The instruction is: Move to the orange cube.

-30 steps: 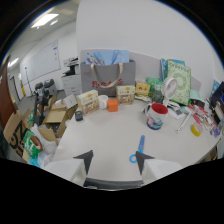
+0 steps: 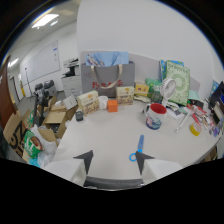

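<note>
Fingers (image 2: 86, 160) spread wide around nothing, gripper (image 2: 114, 159) over white table (image 2: 100, 135), orange cube (image 2: 112, 105) well beyond, blue scissors (image 2: 138, 148) just ahead

White tabletop (image 2: 100, 137) bearing an orange cube (image 2: 112, 105), a red-and-white mug (image 2: 156, 116), blue-handled scissors (image 2: 138, 148) and a yellow tape roll (image 2: 195, 129). Behind these stand a grey tote bag (image 2: 107, 78) with red lettering and a green patterned box (image 2: 178, 82). Brown cardboard boxes (image 2: 52, 117) lie beside the tabletop.

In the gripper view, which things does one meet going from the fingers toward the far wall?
Gripper, fingers open → blue scissors → red mug → orange cube → grey tote bag by the wall.
</note>
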